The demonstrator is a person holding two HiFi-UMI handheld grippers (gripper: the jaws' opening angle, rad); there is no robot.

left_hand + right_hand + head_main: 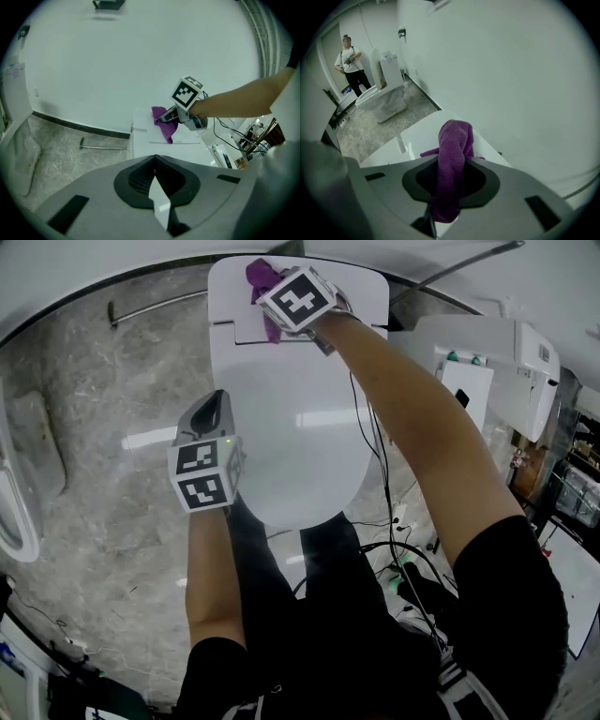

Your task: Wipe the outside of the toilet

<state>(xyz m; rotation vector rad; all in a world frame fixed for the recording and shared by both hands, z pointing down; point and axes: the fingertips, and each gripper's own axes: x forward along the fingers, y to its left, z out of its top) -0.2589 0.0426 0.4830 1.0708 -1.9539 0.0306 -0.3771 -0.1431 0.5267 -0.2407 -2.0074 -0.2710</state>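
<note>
The toilet [305, 432] stands white and lid-down against the white wall [140, 56], on a grey marbled floor [103, 493], straight below the person's head camera. On its cistern top [361, 287] lies part of a purple cloth [262, 278], bunched and draped over the flat panel at the rear left. The right hand-held gripper [270, 298] is reached out over that spot with its jaws closed on the purple cloth [452, 154]; in the right gripper view the fabric runs up between the jaws and folds over beyond them. The left hand-held gripper [214, 411] is held by the left edge of the toilet lid, apart from the cloth, its jaws brought together at the tips with nothing between them; whether it touches the lid I cannot tell. A metal bar [150, 307] lies on the floor near the wall, left of the cistern. Black cables [389, 521] trail over the floor to the right of the bowl. In the right gripper view a second toilet [382, 98] stands farther along the same wall, with a person [350, 63] beside it
</note>
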